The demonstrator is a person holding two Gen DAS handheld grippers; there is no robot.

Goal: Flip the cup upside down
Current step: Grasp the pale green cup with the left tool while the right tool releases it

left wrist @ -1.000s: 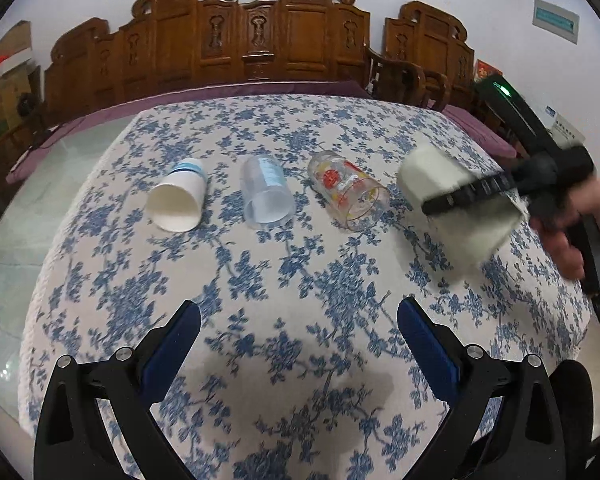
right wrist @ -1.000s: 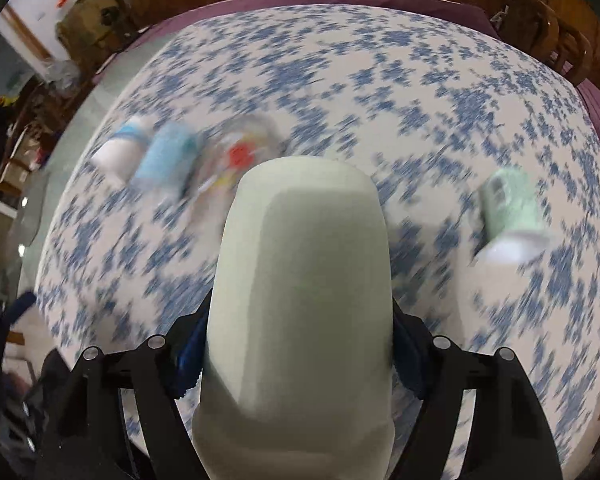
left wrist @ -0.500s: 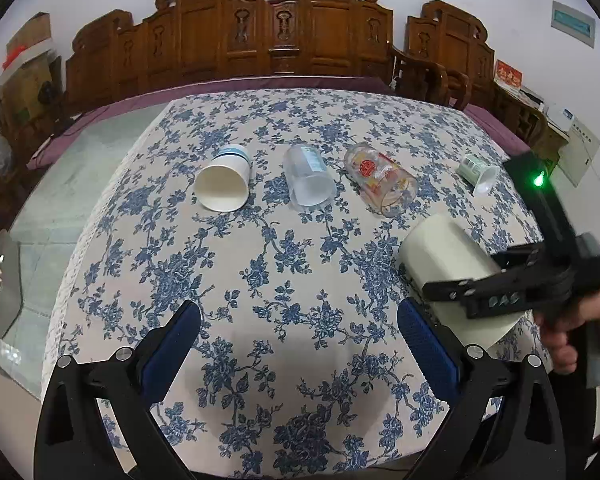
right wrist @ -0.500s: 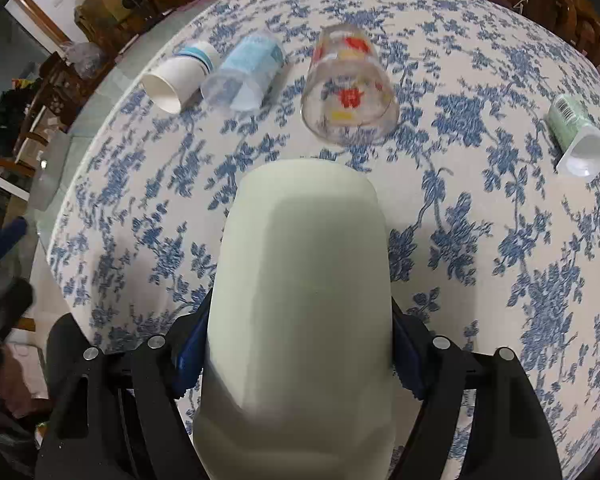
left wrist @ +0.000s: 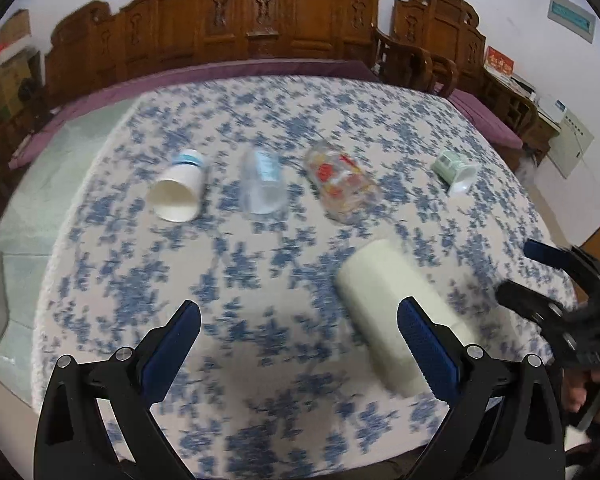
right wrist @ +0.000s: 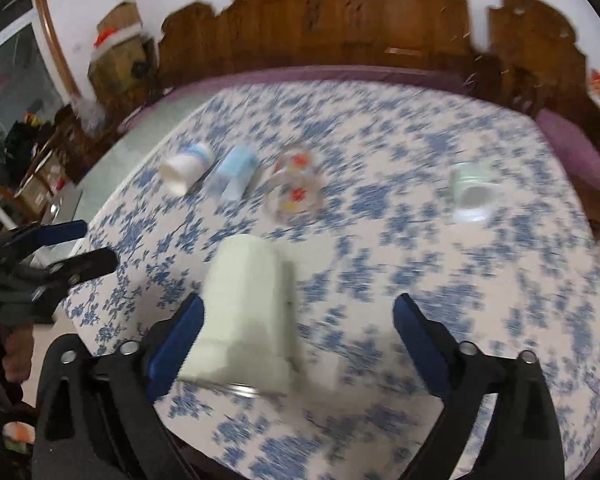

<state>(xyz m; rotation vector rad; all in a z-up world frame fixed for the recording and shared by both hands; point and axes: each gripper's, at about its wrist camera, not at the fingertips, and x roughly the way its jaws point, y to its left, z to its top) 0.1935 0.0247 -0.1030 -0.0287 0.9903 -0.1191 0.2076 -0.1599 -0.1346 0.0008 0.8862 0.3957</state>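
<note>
The cream cup (right wrist: 248,308) stands mouth-down on the flowered bench (right wrist: 440,280), at about eight o'clock from the right tongs (right wrist: 296,320), which gape wide, empty. The left tongs (left wrist: 298,334) are spread wide too, holding nothing.

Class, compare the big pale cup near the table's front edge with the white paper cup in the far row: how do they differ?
The pale cup stands mouth down, base up; the paper cup lies on its side, mouth showing. The pale cup looks larger and plain; the paper cup has a blue band near its base. Both are light-coloured and rest on the floral tablecloth, ungripped.
</note>
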